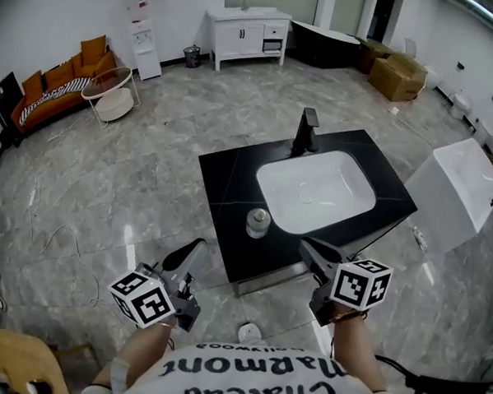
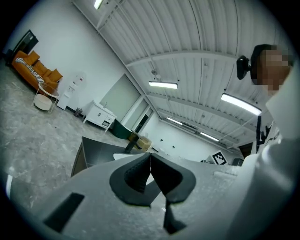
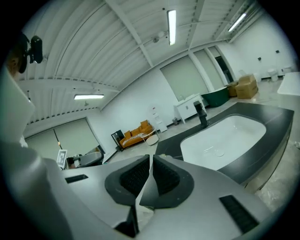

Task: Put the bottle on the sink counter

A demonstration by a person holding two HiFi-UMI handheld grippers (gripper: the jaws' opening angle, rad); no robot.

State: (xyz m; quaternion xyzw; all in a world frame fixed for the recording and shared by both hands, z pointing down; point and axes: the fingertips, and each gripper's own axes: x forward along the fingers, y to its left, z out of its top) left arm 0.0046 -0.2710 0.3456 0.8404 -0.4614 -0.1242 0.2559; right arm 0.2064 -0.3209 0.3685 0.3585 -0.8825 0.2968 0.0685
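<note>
A small clear bottle (image 1: 257, 221) with a pale cap stands upright on the black sink counter (image 1: 226, 191), left of the white basin (image 1: 317, 190) and in front of the black faucet (image 1: 306, 131). My left gripper (image 1: 196, 247) hangs over the floor just off the counter's near left corner, its jaws shut and empty (image 2: 150, 157). My right gripper (image 1: 307, 246) is at the counter's near edge, right of the bottle, jaws shut with nothing between them (image 3: 151, 159). Neither gripper touches the bottle. The basin (image 3: 225, 138) shows in the right gripper view.
A white block-shaped unit (image 1: 457, 191) stands right of the counter. At the back are a white cabinet (image 1: 247, 31), a black tub (image 1: 324, 44), cardboard boxes (image 1: 397, 72), a water dispenser (image 1: 145, 38), a round side table (image 1: 112, 94) and an orange sofa (image 1: 59, 79).
</note>
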